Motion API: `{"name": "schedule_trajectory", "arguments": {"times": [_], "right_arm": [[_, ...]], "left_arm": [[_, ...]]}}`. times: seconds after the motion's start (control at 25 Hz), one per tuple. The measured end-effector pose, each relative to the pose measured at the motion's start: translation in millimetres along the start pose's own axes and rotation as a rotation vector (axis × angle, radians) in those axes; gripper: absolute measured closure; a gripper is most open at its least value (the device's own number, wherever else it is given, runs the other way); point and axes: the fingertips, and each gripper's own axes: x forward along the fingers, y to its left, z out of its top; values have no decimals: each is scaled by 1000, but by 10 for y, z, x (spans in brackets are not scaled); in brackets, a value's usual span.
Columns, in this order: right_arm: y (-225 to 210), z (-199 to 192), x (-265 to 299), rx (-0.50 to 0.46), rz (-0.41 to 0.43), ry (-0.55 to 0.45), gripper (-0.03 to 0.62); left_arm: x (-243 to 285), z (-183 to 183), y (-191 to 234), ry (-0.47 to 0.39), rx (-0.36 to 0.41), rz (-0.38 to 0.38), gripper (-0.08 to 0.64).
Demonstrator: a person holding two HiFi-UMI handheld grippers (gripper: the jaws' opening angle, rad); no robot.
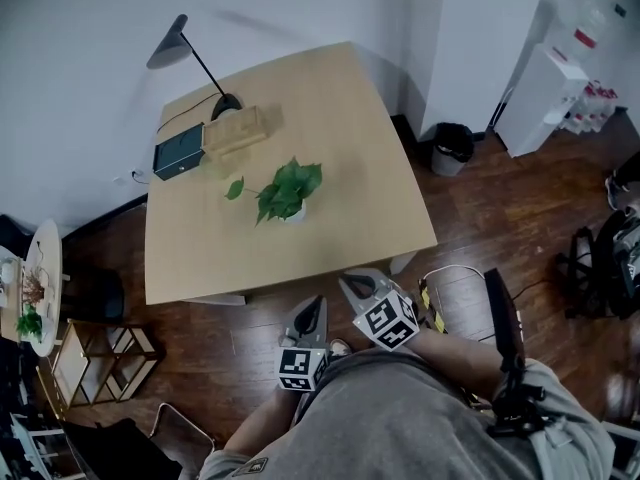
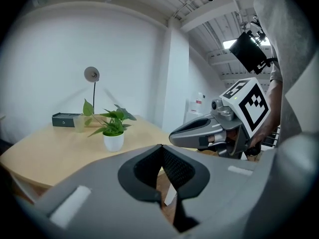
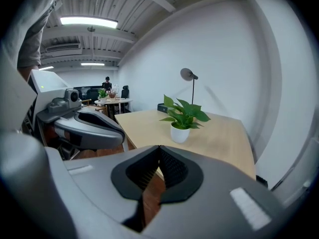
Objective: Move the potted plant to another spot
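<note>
Looking down on a pale, roughly square wooden table set close to a white wall. Finding the green leafy potted plant in its small white pot standing upright near the table's middle, touched by nothing and well apart from both grippers. Noting, behind it toward the wall, a tan wooden box lying just beside a dark green rectangular case, with a black slim-stalked desk lamp with a cone shade leaning out over that back corner. Recording dark brown plank flooring all round. Logging a black waste bin by the wall past the table's right corner and a white freestanding cabinet farther right. Marking at far left a round white side table bearing small items, next to a low wooden-framed rack. Spotting the grey left gripper and the grey right gripper side by side off the table's near edge, over the floor, aiming toward the plant. Reading both sets of jaws, in each gripper's own view, as clenched tip to tip with nothing between.
</note>
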Motion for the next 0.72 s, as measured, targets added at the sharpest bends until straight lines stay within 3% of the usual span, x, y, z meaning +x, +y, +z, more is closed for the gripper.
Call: {"name": "schedule_trajectory", "arguments": {"times": [0.72], "right_arm": [[380, -105, -129, 33, -35, 69, 586]], "left_arm": [[-206, -30, 129, -1, 5, -14, 560]]}}
